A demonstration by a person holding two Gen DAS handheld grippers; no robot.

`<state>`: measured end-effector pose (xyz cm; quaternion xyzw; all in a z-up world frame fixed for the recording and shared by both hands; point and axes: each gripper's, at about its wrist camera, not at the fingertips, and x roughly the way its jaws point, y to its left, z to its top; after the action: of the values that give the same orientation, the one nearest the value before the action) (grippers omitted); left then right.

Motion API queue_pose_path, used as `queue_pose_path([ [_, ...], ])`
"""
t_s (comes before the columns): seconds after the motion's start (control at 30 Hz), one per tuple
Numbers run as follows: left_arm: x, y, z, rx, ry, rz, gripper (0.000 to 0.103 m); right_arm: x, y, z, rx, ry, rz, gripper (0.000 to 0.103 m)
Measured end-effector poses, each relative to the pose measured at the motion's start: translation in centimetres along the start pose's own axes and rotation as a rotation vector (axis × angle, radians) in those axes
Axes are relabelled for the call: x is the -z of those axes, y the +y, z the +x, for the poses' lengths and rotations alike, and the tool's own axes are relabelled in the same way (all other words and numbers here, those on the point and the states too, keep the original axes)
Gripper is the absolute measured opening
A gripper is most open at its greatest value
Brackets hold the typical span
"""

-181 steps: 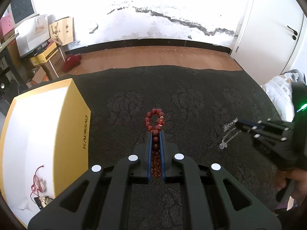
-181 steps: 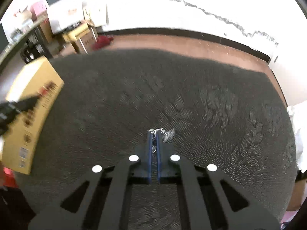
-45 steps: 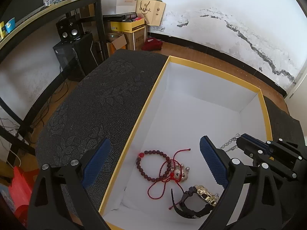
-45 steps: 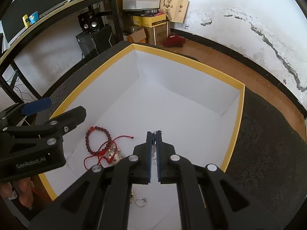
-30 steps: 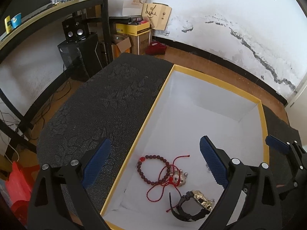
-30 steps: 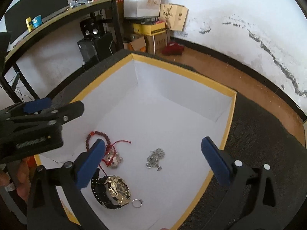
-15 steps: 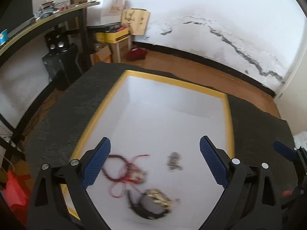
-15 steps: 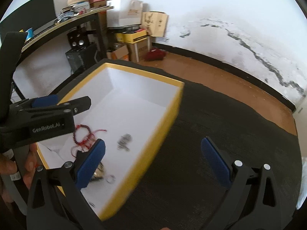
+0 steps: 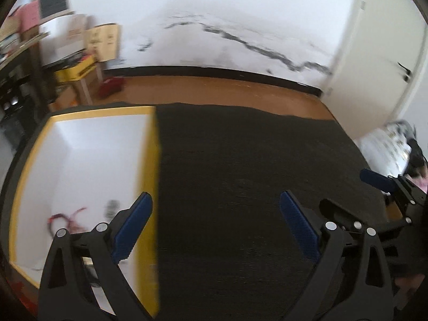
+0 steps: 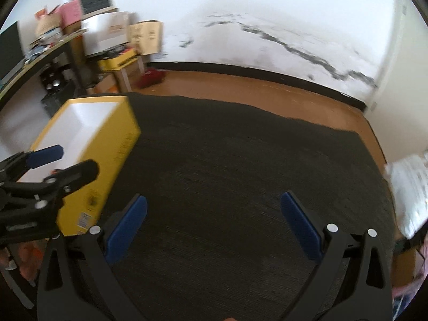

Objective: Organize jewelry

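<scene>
The yellow box (image 9: 153,160) with a white inside stands at the left of the dark patterned table; it also shows in the right wrist view (image 10: 107,149). In it lie a blurred red cord bracelet (image 9: 67,218) and a silver chain (image 9: 111,208). My left gripper (image 9: 215,219) is open and empty, over the box's right wall and the cloth. My right gripper (image 10: 212,219) is open and empty over bare cloth, to the right of the box. Each gripper shows in the other's view: the right gripper (image 9: 385,187) and the left gripper (image 10: 50,165).
The dark cloth-covered table (image 9: 254,160) stretches right of the box. Behind it are wooden floor, a cracked white wall and a door (image 9: 379,61) at the right. Cardboard boxes (image 10: 125,61) and a shelf stand at the back left. A white bag (image 10: 409,187) lies at the right edge.
Both grippers have swung right, away from the box interior toward the bare cloth. The right gripper opened a second ago and left the silver chain in the box. The frames are motion-blurred.
</scene>
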<state>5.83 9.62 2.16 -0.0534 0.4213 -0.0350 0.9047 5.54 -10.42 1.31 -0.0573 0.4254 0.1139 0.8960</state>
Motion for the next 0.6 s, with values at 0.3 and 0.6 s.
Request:
queue_pose_path([
  [0.3, 0.2, -5.1, 2.8, -0.008, 0.014, 0.050, 0.094, 4.2, -9.7, 0.1, 0.086, 0.036, 0.101, 0.096],
  [0.6, 0.0, -8.1, 6.0, -0.032, 0.033, 0.095, 0.094, 5.5, -13.5, 1.1, 0.077, 0.047, 0.141, 0.096],
])
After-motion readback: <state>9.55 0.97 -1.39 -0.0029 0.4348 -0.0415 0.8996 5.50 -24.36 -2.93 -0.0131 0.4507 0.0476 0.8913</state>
